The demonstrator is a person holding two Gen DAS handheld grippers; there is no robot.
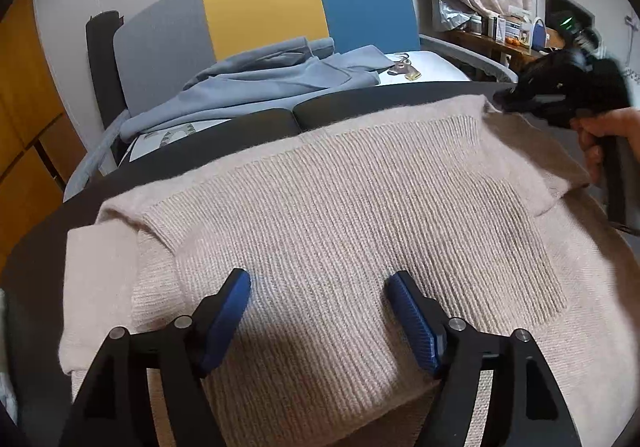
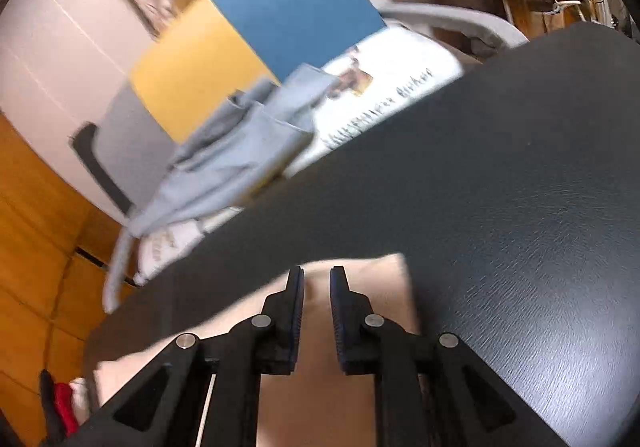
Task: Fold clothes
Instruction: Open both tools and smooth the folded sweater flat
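**Count of things on and behind the table**

One beige sweater (image 1: 340, 215) fills the frame's centre on one dark table (image 1: 40, 247). One grey garment (image 1: 280, 83) lies upper centre on one chair (image 1: 260, 7). Two grippers: left (image 1: 318, 281) at bottom, right (image 1: 500, 99) at upper right.

Pale beige ribbed knit sweater (image 1: 340, 215) lies spread flat on the dark table. Left sleeve's folded in over the side.

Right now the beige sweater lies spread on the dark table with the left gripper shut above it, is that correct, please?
Not quite: the left gripper is open, its blue pads wide apart above the beige sweater on the dark table, as the left wrist view shows.
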